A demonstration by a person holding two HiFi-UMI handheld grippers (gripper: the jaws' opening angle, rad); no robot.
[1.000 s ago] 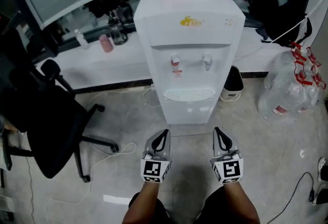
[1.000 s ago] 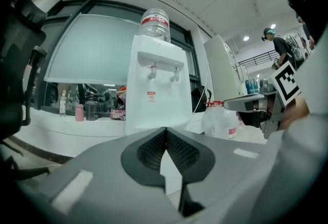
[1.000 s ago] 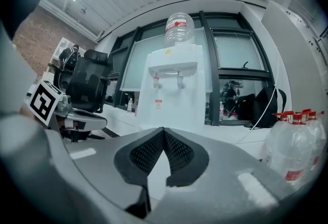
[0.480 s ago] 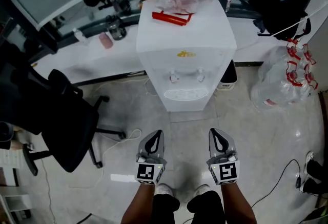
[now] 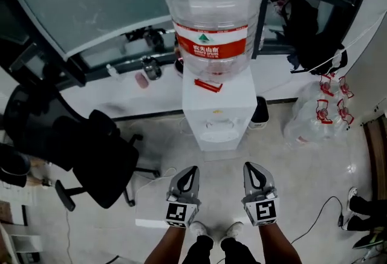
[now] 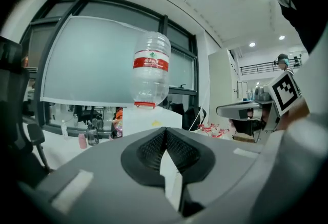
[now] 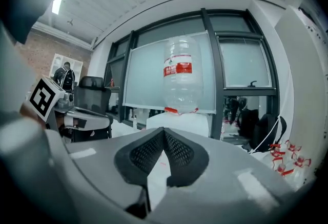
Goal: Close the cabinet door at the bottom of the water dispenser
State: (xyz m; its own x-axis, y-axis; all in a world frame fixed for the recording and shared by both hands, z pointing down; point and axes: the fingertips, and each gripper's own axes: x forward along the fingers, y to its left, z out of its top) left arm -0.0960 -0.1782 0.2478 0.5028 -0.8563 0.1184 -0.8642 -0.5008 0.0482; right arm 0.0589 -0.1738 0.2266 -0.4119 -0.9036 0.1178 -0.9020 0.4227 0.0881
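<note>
The white water dispenser [image 5: 219, 113] stands ahead of me by the window ledge, with a large clear bottle [image 5: 211, 15] with a red label upside down on top. Seen from above, its lower front and cabinet door are hidden. My left gripper [image 5: 190, 170] and right gripper [image 5: 249, 167] hang side by side above the floor, well short of the dispenser, both shut with nothing between the jaws. In the left gripper view the gripper [image 6: 165, 130] points at the dispenser [image 6: 146, 118] and bottle [image 6: 151, 69]. The right gripper [image 7: 163, 129] points at the same bottle [image 7: 183, 77].
A black office chair [image 5: 91, 160] stands on the left. Several empty water bottles [image 5: 314, 115] lie at the right, and a small bin [image 5: 260, 113] sits beside the dispenser. A white flat sheet [image 5: 151, 208] lies on the floor by my left gripper. A cable [image 5: 314, 214] runs along the floor at right.
The view has drawn back and risen: the dispenser looks smaller and farther, and the whole bottle on top now shows. Both grippers stay shut, side by side.
</note>
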